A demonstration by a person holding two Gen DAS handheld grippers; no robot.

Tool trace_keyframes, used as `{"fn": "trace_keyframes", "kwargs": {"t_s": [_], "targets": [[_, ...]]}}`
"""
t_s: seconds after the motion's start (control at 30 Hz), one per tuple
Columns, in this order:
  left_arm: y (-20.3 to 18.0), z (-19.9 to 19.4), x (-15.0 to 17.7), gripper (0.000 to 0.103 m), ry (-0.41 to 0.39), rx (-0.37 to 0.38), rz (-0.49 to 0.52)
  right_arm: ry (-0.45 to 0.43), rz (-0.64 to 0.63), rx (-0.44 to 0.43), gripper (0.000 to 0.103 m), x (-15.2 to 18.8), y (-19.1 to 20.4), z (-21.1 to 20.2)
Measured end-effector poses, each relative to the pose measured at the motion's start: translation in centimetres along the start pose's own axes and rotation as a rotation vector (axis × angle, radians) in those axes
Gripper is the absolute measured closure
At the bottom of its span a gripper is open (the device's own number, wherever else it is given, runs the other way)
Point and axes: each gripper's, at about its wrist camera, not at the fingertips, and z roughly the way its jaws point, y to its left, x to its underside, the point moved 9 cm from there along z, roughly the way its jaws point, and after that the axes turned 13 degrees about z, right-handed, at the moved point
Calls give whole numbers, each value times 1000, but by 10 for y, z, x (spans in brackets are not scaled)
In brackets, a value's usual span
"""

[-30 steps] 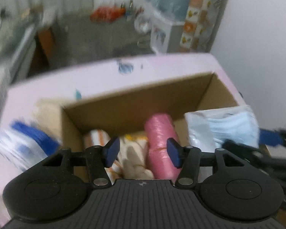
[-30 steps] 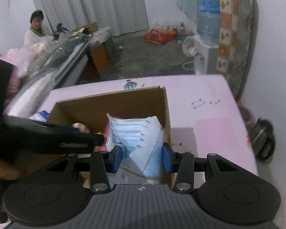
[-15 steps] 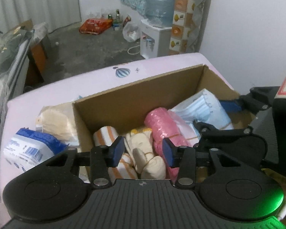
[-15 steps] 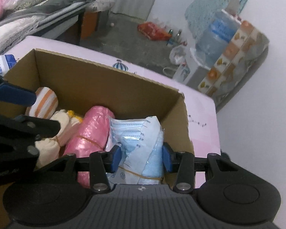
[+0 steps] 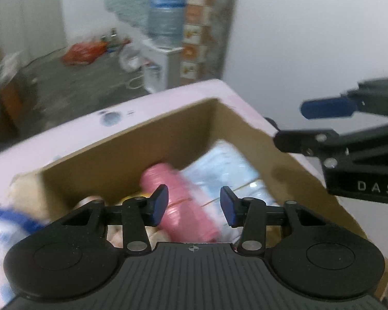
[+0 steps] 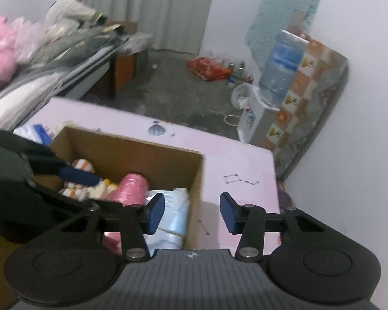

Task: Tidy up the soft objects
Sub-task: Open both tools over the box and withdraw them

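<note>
1. Pink tabletop [image 6: 240, 160] carries the cardboard box [image 6: 132, 152].
2. Since half a second ago, my right tongs [image 6: 192, 213] have let go, spread empty; the mask pack [image 6: 177, 213] now sits inside the box's right corner.
3. My left tongs [image 5: 194, 208] hover spread above the box.

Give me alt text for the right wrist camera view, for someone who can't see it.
The open, empty right gripper hovers over the near right corner of a cardboard box on a pink table. The box holds a pink roll, a pack of blue face masks and striped cloths; the left gripper reaches in.
</note>
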Motion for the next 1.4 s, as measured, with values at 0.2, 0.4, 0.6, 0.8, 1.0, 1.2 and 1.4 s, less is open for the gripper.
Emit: {"fn": "trace_keyframes", "kwargs": {"t_s": [0.2,0.4,0.6,0.8,1.0,1.2,1.4], "targets": [[-38,47,-19,90,37,75,97,44,127,-6,65,14,-31,27],[-32,78,-17,89,89,42,81,57,180,-63,65,19,-48,31],[-4,90,-10,88,139,110,-78,83,162,-121,65,25,-36,33],[-7,92,-18,88,229,41,-35,88,195,-117,65,33,-31,30],[-16,64,-31,88,151,-11,-17,52,205,-109,65,32,-34,3],[-23,83,-42,87,117,28,-90,13,188,-76,66,29,-41,-20],[-29,104,-32,86,159,-34,-43,23,183,-69,66,34,-45,-20]]}}
